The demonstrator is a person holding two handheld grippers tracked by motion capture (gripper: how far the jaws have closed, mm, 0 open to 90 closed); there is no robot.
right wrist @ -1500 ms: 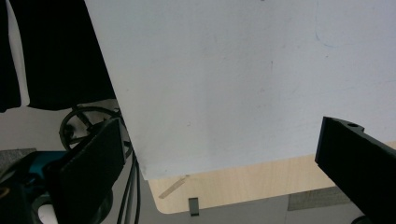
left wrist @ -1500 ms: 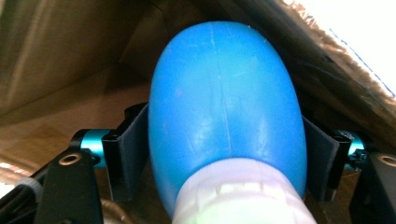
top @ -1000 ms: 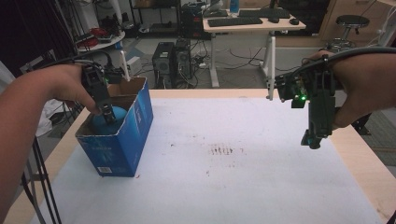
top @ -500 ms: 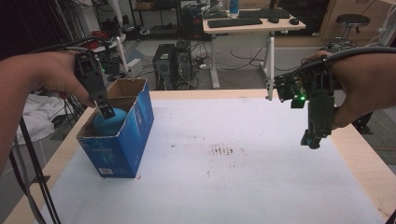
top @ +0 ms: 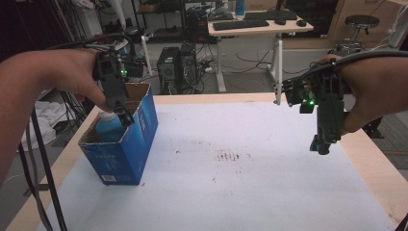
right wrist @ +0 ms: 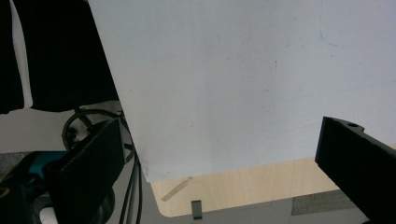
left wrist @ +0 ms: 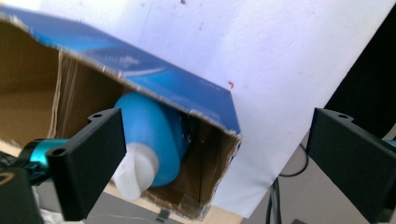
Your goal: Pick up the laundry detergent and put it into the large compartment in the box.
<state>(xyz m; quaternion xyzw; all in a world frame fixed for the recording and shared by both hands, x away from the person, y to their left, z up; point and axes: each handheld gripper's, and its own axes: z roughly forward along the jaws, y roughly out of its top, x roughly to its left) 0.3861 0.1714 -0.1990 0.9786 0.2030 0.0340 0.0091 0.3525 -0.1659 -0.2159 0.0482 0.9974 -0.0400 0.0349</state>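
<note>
Two tongs, both spread, empty. Left tongs (top: 126, 117) hang over open blue carton (top: 139, 137) at bench (top: 370, 163) left edge; blue bottle (left wrist: 154, 133), white cap, lies inside. Right tongs (top: 323, 144) idle. Risk, judged: a jaw snagging carton rim, tipping it

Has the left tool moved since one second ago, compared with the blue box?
Yes. The left tool has risen away from the bottle, toward the rim of the blue box.
</note>
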